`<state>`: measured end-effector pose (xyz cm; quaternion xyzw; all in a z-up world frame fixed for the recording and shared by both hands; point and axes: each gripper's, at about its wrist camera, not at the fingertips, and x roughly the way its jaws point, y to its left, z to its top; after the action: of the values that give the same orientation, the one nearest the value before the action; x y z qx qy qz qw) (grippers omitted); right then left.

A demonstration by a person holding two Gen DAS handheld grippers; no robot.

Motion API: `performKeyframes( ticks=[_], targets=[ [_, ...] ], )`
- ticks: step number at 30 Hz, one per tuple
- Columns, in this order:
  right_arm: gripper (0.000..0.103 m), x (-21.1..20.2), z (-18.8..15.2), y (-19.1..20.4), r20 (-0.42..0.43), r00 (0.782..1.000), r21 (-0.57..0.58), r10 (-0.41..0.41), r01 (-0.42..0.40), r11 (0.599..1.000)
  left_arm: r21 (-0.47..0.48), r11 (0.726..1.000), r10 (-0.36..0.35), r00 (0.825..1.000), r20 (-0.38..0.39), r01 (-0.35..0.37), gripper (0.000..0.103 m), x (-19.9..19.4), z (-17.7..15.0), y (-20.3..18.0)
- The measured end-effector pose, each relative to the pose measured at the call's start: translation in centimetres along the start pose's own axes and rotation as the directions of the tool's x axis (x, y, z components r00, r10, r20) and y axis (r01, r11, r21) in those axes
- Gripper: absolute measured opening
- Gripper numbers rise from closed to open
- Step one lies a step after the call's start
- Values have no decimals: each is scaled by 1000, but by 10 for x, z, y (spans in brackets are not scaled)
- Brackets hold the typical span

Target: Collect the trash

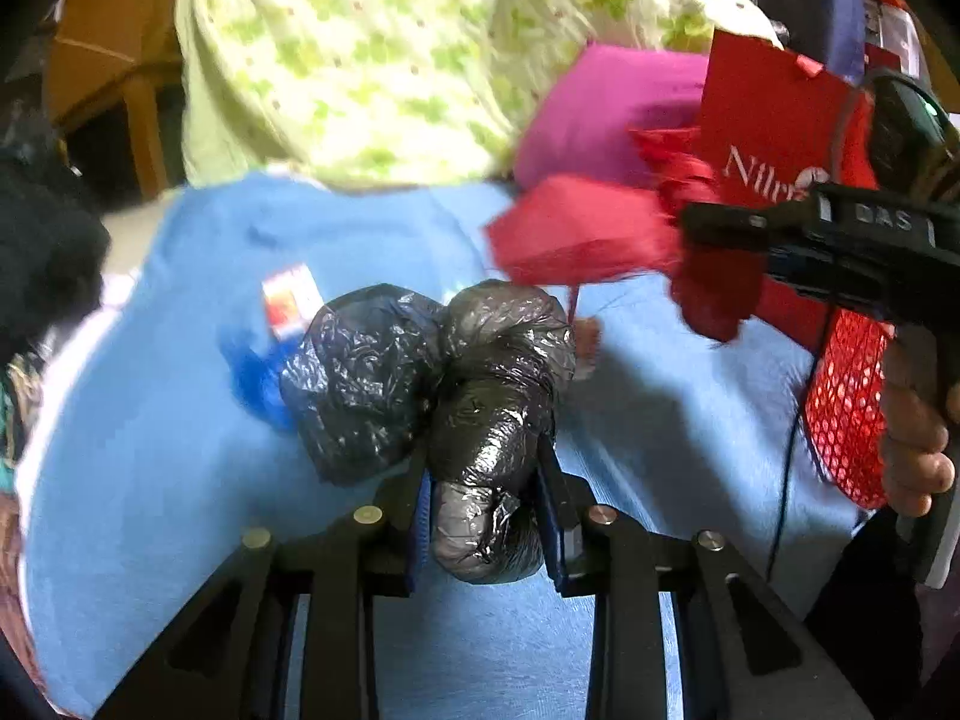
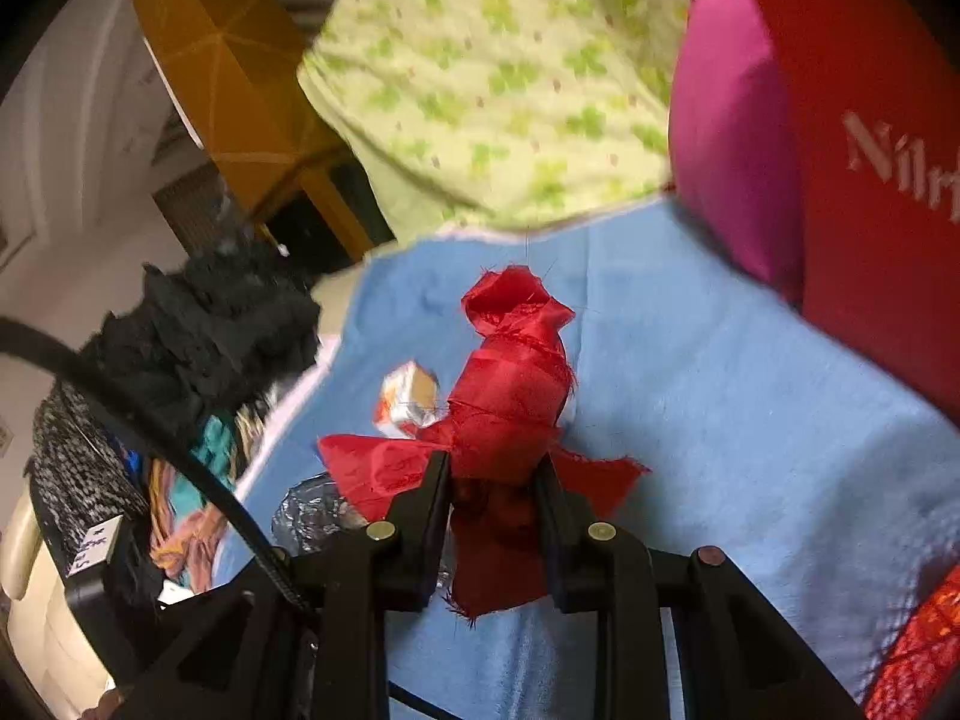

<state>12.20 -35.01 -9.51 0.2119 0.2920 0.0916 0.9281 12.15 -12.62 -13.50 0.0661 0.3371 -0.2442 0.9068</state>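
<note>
We find the left gripper (image 1: 486,504) pinching one crumpled black plastic bag (image 1: 480,420) between its two fingers; the bag bulges in two lobes above the blue cloth (image 1: 150,450) that covers the surface below. Just beyond it we count one small red-and-white wrapper (image 1: 288,300) lying on the cloth, with a scrap of blue plastic (image 1: 255,384) beside it.

We find the right gripper (image 2: 492,483) clamped on one twisted wad of red fabric (image 2: 510,384), held above the same cloth. One foil wrapper (image 2: 405,399) lies just behind the wad.

Farther out we note one green-patterned pillow (image 2: 492,78), one magenta cushion (image 2: 726,132), one red bag with white lettering (image 2: 870,138) and one red mesh item (image 1: 852,408). A dark fuzzy garment (image 2: 204,330) sits at the left edge.
</note>
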Motion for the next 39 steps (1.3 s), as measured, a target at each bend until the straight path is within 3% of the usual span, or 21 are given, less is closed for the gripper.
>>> performKeyframes(
  ticks=[4, 7, 17, 30, 36, 39],
  targets=[
    [28, -28, 4, 5, 105, 995, -21, 5, -3, 1000, -11, 999, 44, 998, 33, -44, 32, -19, 5, 0],
    [28, -38, 4, 2, 146, 989, 6, 6, -7, 1000, -4, 997, 82, 994, 67, -81, 32, -35, 7, -3],
    [28, -61, 1, 3, 242, 970, 15, 25, -29, 999, 4, 994, 107, 990, 96, -108, 32, -50, 8, 3],
    [31, -56, 4, -15, 221, 970, 111, 104, -131, 985, 11, 996, 82, 994, 78, -83, 32, -45, 7, 1],
    [31, -46, 4, -20, 229, 954, 164, 192, -232, 959, 0, 997, 77, 994, 73, -78, 32, -43, 7, 3],
    [31, -47, 4, -17, 261, 931, 167, 257, -306, 937, -4, 997, 73, 994, 77, -73, 32, -44, 8, 3]
  ],
)
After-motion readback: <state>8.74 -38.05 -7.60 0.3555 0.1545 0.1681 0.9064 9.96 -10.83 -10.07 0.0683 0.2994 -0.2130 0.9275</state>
